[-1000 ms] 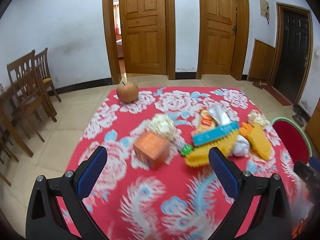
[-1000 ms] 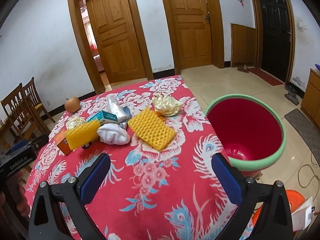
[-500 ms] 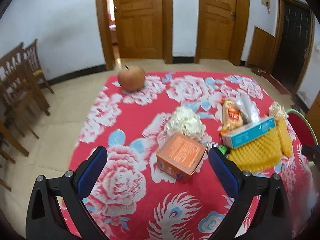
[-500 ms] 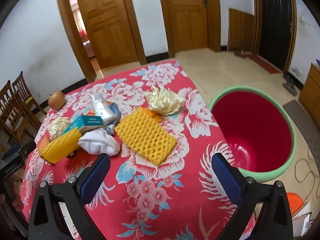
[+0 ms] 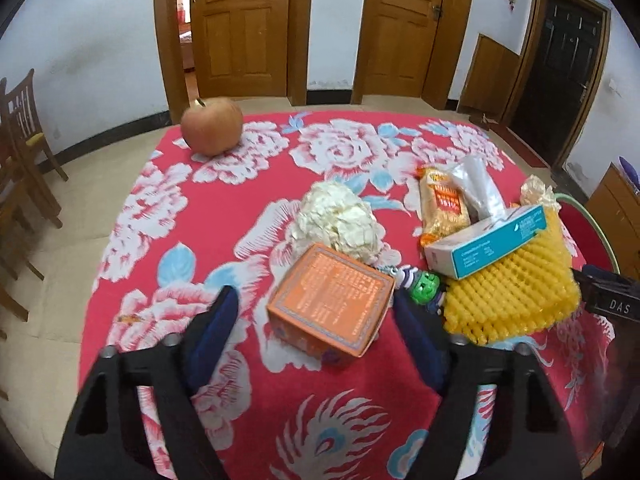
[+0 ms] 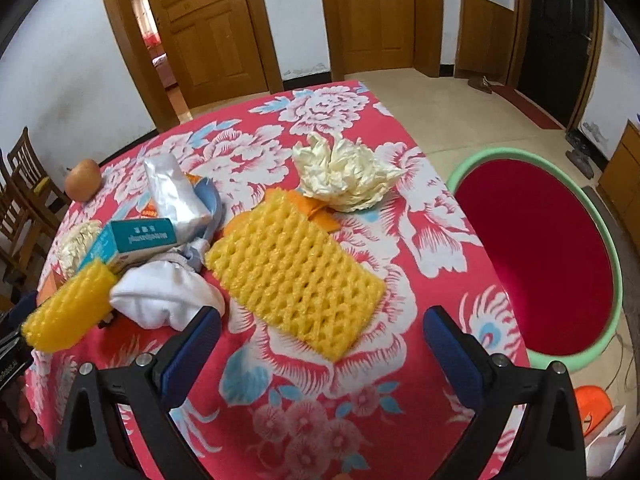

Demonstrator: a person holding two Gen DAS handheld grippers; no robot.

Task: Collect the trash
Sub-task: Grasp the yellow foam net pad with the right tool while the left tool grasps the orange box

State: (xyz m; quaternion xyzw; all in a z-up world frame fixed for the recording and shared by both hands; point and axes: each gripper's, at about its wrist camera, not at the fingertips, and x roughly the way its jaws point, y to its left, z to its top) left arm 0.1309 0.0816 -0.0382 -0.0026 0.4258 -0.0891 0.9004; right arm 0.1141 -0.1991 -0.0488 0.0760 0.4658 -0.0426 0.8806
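Observation:
On the red floral tablecloth [image 5: 224, 200] lies a pile of trash. My left gripper [image 5: 312, 304] hovers over an orange carton [image 5: 328, 300]; its jaws are closing with the carton between them, and the left pad is still clear of it. Behind the carton sit a crumpled white paper ball [image 5: 338, 220], a snack packet [image 5: 442, 208], a teal box [image 5: 488, 240] and a yellow foam net [image 5: 512, 292]. My right gripper [image 6: 322, 316] stands open just short of a flat yellow foam net [image 6: 296, 272], with crumpled cream paper [image 6: 344, 176] beyond it.
A red bin with a green rim [image 6: 600, 240] stands on the floor right of the table. An apple [image 5: 212, 126] sits at the far left corner. A white cloth [image 6: 168, 300] and a silver bag [image 6: 172, 192] lie left of the flat net. Wooden chairs [image 5: 20, 152] stand at the left.
Both grippers have come down and closer to the table. The left jaws have narrowed around the orange carton. The right jaws stay wide, now nearer the flat yellow net.

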